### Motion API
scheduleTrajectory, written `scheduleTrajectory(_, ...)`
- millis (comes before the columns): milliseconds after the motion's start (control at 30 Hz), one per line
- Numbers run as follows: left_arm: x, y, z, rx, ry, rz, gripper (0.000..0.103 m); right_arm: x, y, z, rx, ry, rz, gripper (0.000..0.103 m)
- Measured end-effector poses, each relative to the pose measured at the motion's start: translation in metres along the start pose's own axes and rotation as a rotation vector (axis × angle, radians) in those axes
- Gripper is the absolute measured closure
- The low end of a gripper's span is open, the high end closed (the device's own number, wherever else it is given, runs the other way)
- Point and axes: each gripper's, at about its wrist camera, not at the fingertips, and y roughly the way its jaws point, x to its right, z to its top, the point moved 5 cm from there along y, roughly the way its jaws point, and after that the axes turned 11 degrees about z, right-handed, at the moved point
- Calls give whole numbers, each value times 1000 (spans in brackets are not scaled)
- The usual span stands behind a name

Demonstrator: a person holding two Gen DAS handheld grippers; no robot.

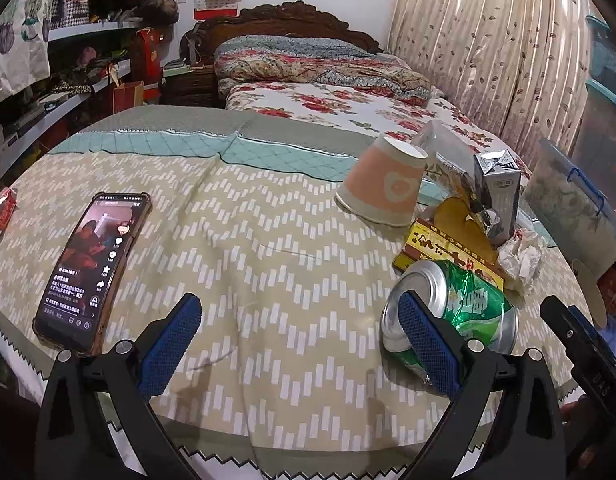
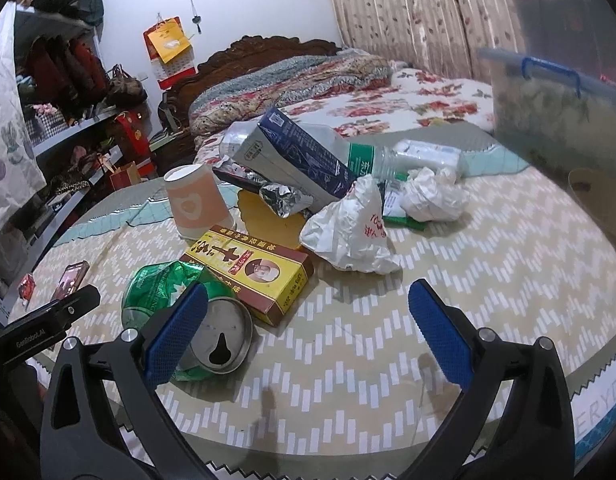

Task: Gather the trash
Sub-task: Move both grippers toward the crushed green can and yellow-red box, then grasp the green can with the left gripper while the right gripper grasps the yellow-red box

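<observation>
One crumpled green can — dented aluminium.

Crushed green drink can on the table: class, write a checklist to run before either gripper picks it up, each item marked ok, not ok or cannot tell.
1. Left gripper open: ok.
2. Right gripper open: ok.
3. Crushed green aluminium can between either gripper's fingers: not ok; it lies beside one finger in each view.
4. Can clear of the yellow cardboard box: cannot tell; they look to be touching.
5. Black smartphone out of the way: ok.
6. Trash container in view: cannot tell.
</observation>
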Motion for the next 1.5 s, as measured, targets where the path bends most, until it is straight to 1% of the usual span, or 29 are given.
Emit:
scheduleTrajectory(67,-1,2,-1,-10,1,2,9,-2,-1,1,3,-12,3,9)
scheduleTrajectory(167,-3,4,0,-15,-6,-8,9,-6,-3,2,-1,-27,20,21)
scheduleTrajectory(233,-8,6,4,-7,-14,-12,9,-7,-4,2,-8,-34,35,33)
scheduleTrajectory(267,-11,7,7,-4,-11,-8,9,-9,-5,2,-12,-42,44,36)
scheduleTrajectory(333,-12,10,12,-14,28,-10,9,-13,-5,2,-26,-55,67,47)
scheduleTrajectory(400,-8,13,16,-45,74,-54,10,-17,-4,0,-47,-65,98,53)
scheduleTrajectory(433,-5,13,18,-62,82,-91,12,-19,-3,-1,-58,-65,110,55)
scheduleTrajectory(500,2,10,19,-71,90,-155,14,-20,0,-5,-82,-60,137,56)
scheduleTrajectory(567,15,7,19,-75,124,-233,14,-20,1,-7,-97,-48,163,56)
scheduleTrajectory(633,30,8,17,-92,155,-283,22,-16,2,-6,-98,-38,160,56)
scheduleTrajectory(667,38,10,15,-112,174,-307,24,-14,2,-5,-100,-34,159,56)
scheduleTrajectory(733,50,17,9,-150,199,-329,31,-8,3,-5,-108,-16,160,56)
scheduleTrajectory(767,55,23,6,-172,209,-325,31,-7,5,-4,-113,-13,160,56)
scheduleTrajectory(833,59,35,2,-206,222,-310,39,-7,12,-8,-143,-18,147,60)
scheduleTrajectory(900,61,43,-2,-227,229,-312,40,-10,23,-15,-201,-34,140,62)
scheduleTrajectory(933,61,46,1,-222,231,-309,40,-15,29,-19,-231,-33,166,62)
scheduleTrajectory(1000,58,52,11,-177,247,-253,40,-34,35,-26,-265,-61,242,62)
scheduleTrajectory(1067,50,57,28,-118,241,-164,40,-69,36,-32,-290,-195,306,62)
scheduleTrajectory(1100,43,57,37,-105,216,-147,40,-80,35,-34,-291,-245,323,62)
scheduleTrajectory(1133,36,55,43,-102,193,-150,37,-91,31,-34,-278,-304,336,62)
scheduleTrajectory(1167,29,52,49,-95,160,-163,33,-95,28,-33,-262,-328,337,62)
scheduleTrajectory(1200,22,49,54,-86,131,-172,26,-95,24,-29,-237,-339,331,62)
scheduleTrajectory(1233,12,45,57,-73,99,-174,24,-91,22,-25,-220,-333,320,62)
scheduleTrajectory(1267,6,44,57,-78,80,-177,24,-84,22,-20,-205,-314,304,62)
scheduleTrajectory(1333,-2,45,51,-135,57,-213,25,-63,26,-4,-185,-240,263,62)
scheduleTrajectory(1367,-5,47,45,-177,43,-241,25,-57,29,2,-182,-214,254,62)
scheduleTrajectory(1400,-6,49,37,-218,33,-270,28,-49,32,9,-176,-179,239,62)
scheduleTrajectory(1433,-5,49,32,-243,29,-291,34,-44,36,16,-164,-166,223,63)
scheduleTrajectory(1500,-3,53,19,-302,23,-339,39,-42,45,27,-146,-183,193,64)
